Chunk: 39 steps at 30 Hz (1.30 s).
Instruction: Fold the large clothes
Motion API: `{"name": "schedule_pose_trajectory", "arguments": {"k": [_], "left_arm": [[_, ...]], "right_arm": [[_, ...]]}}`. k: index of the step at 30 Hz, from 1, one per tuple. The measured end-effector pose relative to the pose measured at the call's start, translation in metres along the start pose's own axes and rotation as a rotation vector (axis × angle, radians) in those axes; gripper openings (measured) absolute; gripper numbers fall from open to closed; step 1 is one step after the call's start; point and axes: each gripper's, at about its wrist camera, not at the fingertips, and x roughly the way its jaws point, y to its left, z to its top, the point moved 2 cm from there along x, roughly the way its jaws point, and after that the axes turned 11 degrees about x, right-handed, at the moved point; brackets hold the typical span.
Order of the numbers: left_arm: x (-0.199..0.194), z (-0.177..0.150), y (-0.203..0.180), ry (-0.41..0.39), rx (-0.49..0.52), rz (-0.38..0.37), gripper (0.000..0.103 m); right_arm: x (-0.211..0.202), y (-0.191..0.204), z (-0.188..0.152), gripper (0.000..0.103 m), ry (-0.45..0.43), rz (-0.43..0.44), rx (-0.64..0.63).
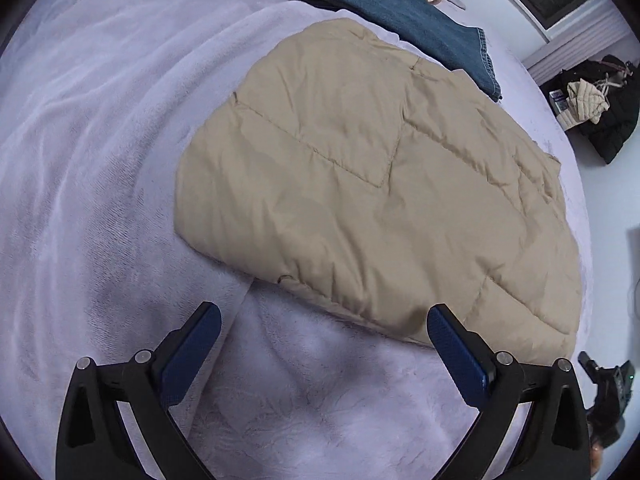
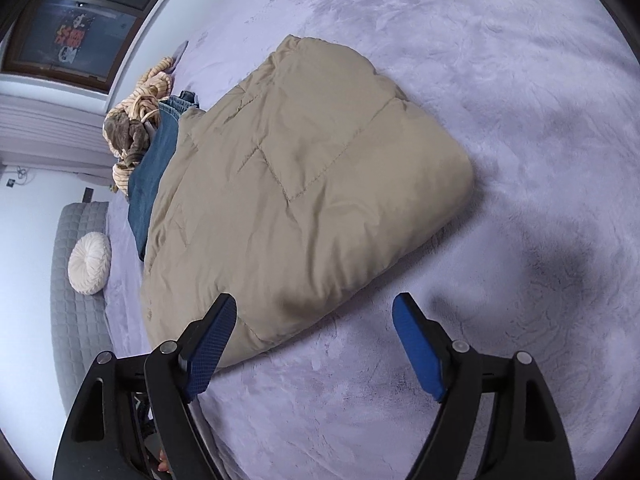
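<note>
Left gripper [image 1: 324, 320] and right gripper [image 2: 314, 312], both spread and empty, near the tan padded jacket [image 1: 360, 184], apparently already folded; jeans [image 1: 400, 4] wait beyond.

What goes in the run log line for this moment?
jacket: folded on blanket | left tool: open, empty | right tool: open, empty

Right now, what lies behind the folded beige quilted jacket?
Behind the beige quilted jacket lie blue denim jeans, partly hidden by it, then a striped tan garment. Their covered parts cannot be seen.
</note>
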Motion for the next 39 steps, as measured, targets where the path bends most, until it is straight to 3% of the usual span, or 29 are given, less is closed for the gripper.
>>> {"name": "schedule_pose_trajectory", "arguments": {"k": [5, 7, 10, 19, 23, 25, 28, 29, 31, 32, 33, 36, 39], "left_arm": [[0.011, 0.002, 0.007, -0.015, -0.082, -0.135, 0.103], [0.017, 0.004, 0.008, -0.018, -0.098, -0.179, 0.103], [0.028, 0.008, 0.009, -0.018, -0.122, -0.222, 0.103], [0.047, 0.051, 0.006, -0.101, -0.195, -0.272, 0.103], [0.064, 0.064, 0.010, -0.117, -0.231, -0.260, 0.101], [0.067, 0.065, 0.012, -0.135, -0.236, -0.247, 0.069], [0.063, 0.067, 0.015, -0.161, -0.224, -0.287, 0.037], [0.059, 0.068, 0.013, -0.169, -0.205, -0.288, 0.034], [0.050, 0.069, 0.006, -0.184, -0.144, -0.263, 0.028], [0.045, 0.069, 0.002, -0.192, -0.113, -0.250, 0.026], [0.039, 0.069, -0.003, -0.202, -0.073, -0.231, 0.025], [0.022, 0.069, -0.015, -0.225, 0.040, -0.189, 0.023], [0.004, 0.065, -0.021, -0.237, 0.104, -0.203, 0.023]], "right_arm": [[0.017, -0.010, 0.005, 0.086, 0.025, 0.046, 0.062], [0.026, -0.014, 0.008, 0.101, 0.040, 0.070, 0.091], [0.035, -0.017, 0.014, 0.103, 0.047, 0.109, 0.126], [0.069, 0.004, 0.037, 0.103, 0.102, 0.246, 0.187], [0.093, 0.007, 0.041, 0.103, 0.135, 0.253, 0.222], [0.098, 0.007, 0.042, 0.103, 0.132, 0.252, 0.232], [0.097, 0.007, 0.042, 0.102, 0.129, 0.262, 0.255], [0.097, 0.006, 0.042, 0.099, 0.128, 0.258, 0.263], [0.097, 0.004, 0.042, 0.076, 0.130, 0.251, 0.282], [0.096, 0.001, 0.042, 0.056, 0.139, 0.266, 0.290], [0.093, 0.002, 0.041, 0.046, 0.133, 0.276, 0.293], [0.080, 0.007, 0.035, 0.029, 0.102, 0.277, 0.260], [0.065, 0.010, 0.025, 0.026, 0.077, 0.288, 0.239]]}}
